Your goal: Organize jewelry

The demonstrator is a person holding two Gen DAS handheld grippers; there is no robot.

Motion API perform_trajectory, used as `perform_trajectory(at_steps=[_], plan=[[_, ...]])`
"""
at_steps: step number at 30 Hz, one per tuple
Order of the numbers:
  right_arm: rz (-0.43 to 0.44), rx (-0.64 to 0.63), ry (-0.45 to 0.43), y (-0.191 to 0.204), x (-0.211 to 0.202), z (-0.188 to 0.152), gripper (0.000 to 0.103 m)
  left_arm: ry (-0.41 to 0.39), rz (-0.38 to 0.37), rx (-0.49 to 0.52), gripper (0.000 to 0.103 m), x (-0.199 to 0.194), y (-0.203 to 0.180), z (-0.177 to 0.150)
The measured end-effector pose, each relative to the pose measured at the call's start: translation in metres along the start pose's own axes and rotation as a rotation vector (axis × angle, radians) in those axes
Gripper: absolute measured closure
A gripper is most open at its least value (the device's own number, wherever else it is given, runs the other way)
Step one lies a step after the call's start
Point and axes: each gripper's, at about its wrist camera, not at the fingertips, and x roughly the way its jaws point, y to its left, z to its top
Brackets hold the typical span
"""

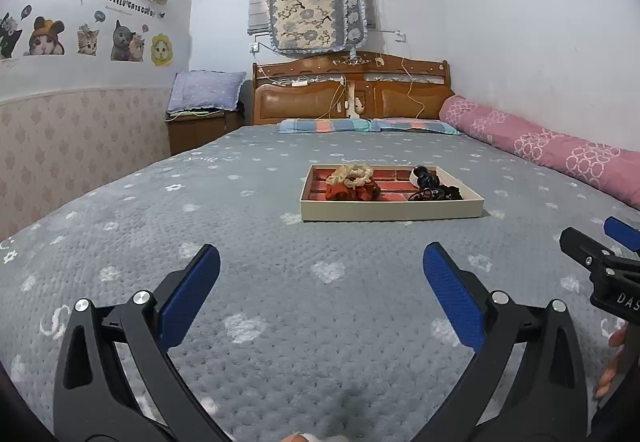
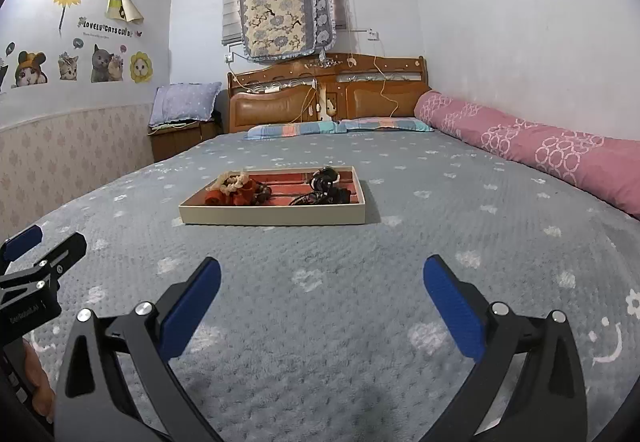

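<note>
A shallow cream tray with a red lining sits on the grey bedspread ahead of both grippers. On its left lie red and cream fabric hair pieces. On its right lies a tangle of black jewelry. My left gripper is open and empty, well short of the tray. My right gripper is also open and empty, the same distance back. Each gripper shows at the edge of the other's view: the right gripper, the left gripper.
The grey bedspread fills the foreground. A pink bolster lies along the right wall. Pillows and a wooden headboard stand at the far end, with a bedside cabinet at the far left.
</note>
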Motion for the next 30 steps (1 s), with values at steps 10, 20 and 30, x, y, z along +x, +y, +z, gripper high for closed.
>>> perform_trajectory(at_steps=[10,20,30], plan=[[-0.006,-0.026,-0.013,0.0052,-0.0010,0.0011,0.004,-0.011,-0.006,-0.009,0.005,-0.0028,0.0025,-0.0004],[-0.008,-0.032,-0.018,0.0085,-0.0031,0.0009,0.004,-0.020,0.005,0.007,0.005,-0.0035,-0.0007,-0.0005],[-0.009,-0.032,-0.018,0.0085,-0.0030,0.0008,0.004,-0.012,0.004,0.007,0.005,-0.0019,0.0003,-0.0009]])
